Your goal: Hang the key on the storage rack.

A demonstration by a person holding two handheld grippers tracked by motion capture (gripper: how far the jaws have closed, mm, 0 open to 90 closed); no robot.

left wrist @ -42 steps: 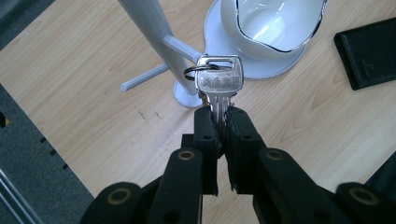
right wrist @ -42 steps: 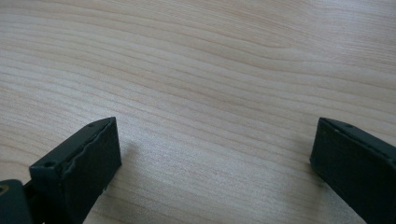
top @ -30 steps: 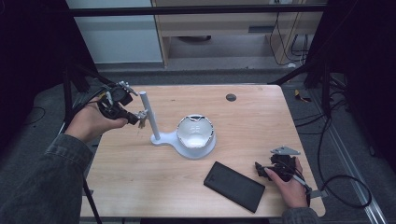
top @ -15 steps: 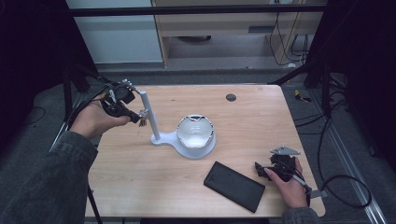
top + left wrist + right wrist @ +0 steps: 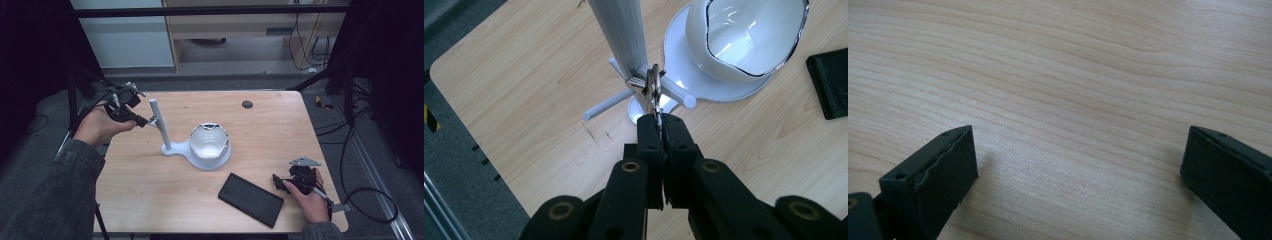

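A white stand point(image 5: 161, 131) with a tall pole point(image 5: 621, 35) and short side pegs rises from a base that holds a white bowl point(image 5: 210, 142). A metal key ring point(image 5: 653, 89) hangs around one peg beside the pole. My left gripper point(image 5: 659, 119) is shut on the ring's lower edge, and its jaws have just been closing a little further on it. In the high view the left gripper point(image 5: 141, 120) reaches the pole from the left. My right gripper point(image 5: 1078, 165) stands open over bare wood, with nothing between its jaws, at the table's near right point(image 5: 278, 181).
A flat black case point(image 5: 251, 198) lies near the front edge, just left of the right gripper, and its corner point(image 5: 831, 82) is seen in the left gripper view. A small dark disc point(image 5: 247, 104) sits at the back of the wooden table point(image 5: 280, 135).
The left hand has shifted slightly toward the far side, with its gripper still at the stand's peg. The right hand has not moved.
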